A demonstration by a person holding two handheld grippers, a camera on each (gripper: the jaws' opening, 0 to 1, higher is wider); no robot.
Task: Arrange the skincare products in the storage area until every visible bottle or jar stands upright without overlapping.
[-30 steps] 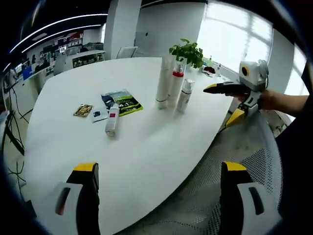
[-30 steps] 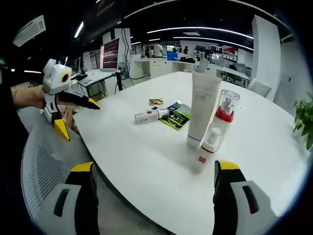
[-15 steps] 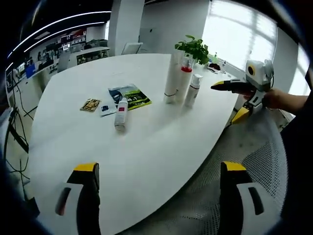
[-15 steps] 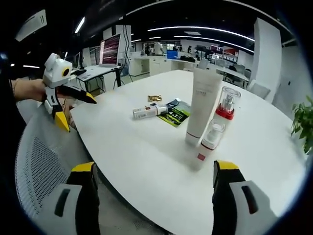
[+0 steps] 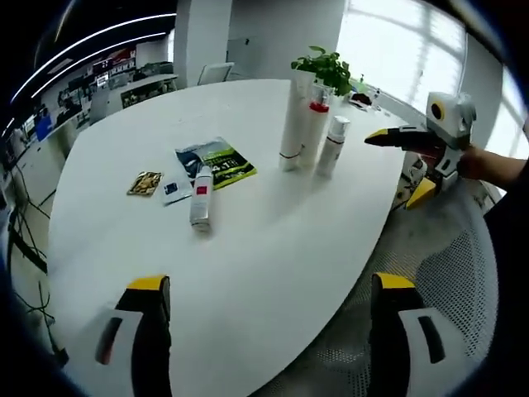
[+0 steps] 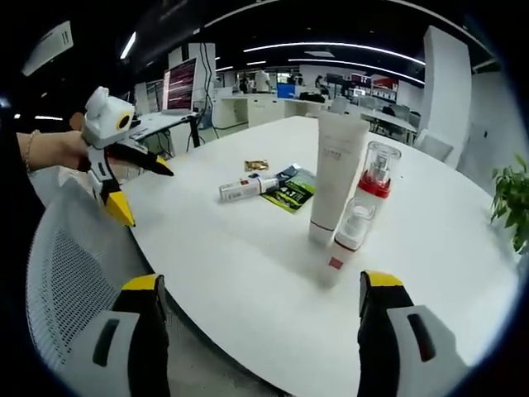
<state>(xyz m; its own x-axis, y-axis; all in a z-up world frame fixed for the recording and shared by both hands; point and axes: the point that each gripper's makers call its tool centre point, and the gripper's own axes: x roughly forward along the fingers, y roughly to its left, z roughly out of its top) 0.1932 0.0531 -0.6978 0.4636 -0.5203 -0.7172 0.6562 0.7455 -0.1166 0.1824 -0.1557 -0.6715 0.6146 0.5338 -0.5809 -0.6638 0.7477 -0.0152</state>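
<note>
Three of the four skincare items already look upright: the tall white tube (image 6: 336, 178), the red-collared pump bottle (image 6: 376, 178) touching beside it, and a small white spray bottle (image 5: 331, 145) just next to those, all clustered toward the plant (image 5: 326, 68) end of the white counter (image 5: 248, 240). In the right gripper view that small one looks tilted with its base toward the camera, but that could be fisheye, so I can't fully swear it's standing straight. What's clearly left is the little white bottle with the red label (image 5: 199, 198), lying flat on its side well apart from the cluster, just beside a green sachet (image 5: 216, 163), with a small card and a gold foil packet (image 5: 145, 183) near it. So I'd call this mostly done, one piece to go: stand that bottle up with a bit of room around it so nothing overlaps. Neither pair of tongs has anything in it. The left tongs (image 5: 269, 331) sit wide apart, low over the near edge of the counter, and the right tongs (image 6: 263, 331) are also spread wide with nothing between them, facing the cluster. Both hover off the counter edge above a mesh chair (image 6: 62, 273). My guess is the left one is better placed for the fallen bottle, since it's on that side.
</note>
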